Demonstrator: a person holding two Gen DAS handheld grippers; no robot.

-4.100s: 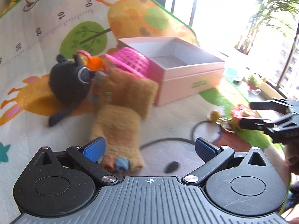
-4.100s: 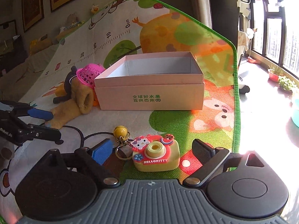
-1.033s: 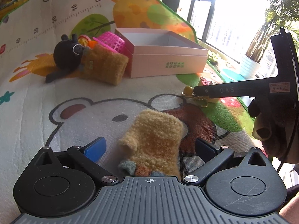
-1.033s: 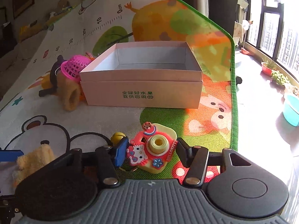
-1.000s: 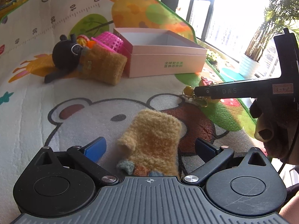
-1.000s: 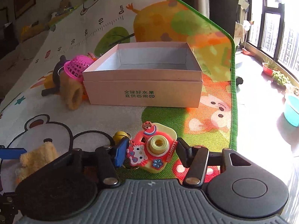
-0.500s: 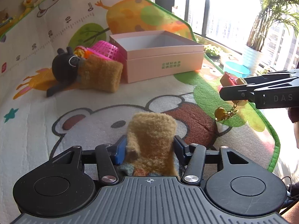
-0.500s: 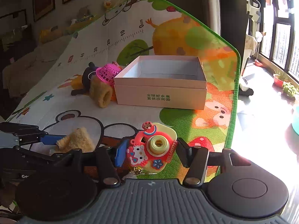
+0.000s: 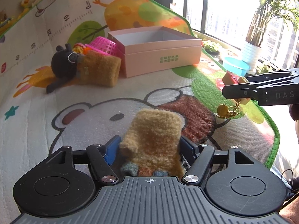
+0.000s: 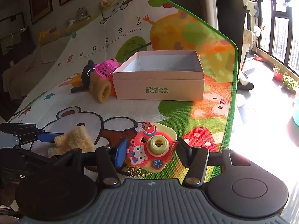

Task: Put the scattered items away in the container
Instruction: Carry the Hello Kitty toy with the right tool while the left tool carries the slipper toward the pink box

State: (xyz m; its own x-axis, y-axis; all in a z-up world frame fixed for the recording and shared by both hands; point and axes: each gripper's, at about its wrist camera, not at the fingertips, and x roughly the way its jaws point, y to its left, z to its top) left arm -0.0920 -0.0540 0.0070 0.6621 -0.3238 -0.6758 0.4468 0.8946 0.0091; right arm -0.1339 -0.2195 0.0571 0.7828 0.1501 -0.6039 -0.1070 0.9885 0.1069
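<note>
between the blue-padded black fingers [image 9: 112, 150] sits a fuzzy tan mitten [image 9: 153, 136] with teal, orange and blue tips. the other fingers [image 10: 120, 154] flank a pink-and-yellow toy camera [image 10: 153, 147] with a cat face. ahead lie a pale pink box [image 10: 158, 87] with green lettering, a magenta basket [image 10: 105, 69], a black plush [image 9: 61, 62], and a cartoon-printed mat [image 9: 46, 102] edged green.

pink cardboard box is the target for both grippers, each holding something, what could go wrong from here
1. The yellow and red toy camera keychain in the right gripper trails a gold bell and chain below it; these may catch the near wall of the pink cardboard box.
2. The left gripper pinches the fuzzy tan knitted mitten only near its coloured finger end, so the loose cuff may flop or slip.
3. Both grippers heading for one box could collide.
</note>
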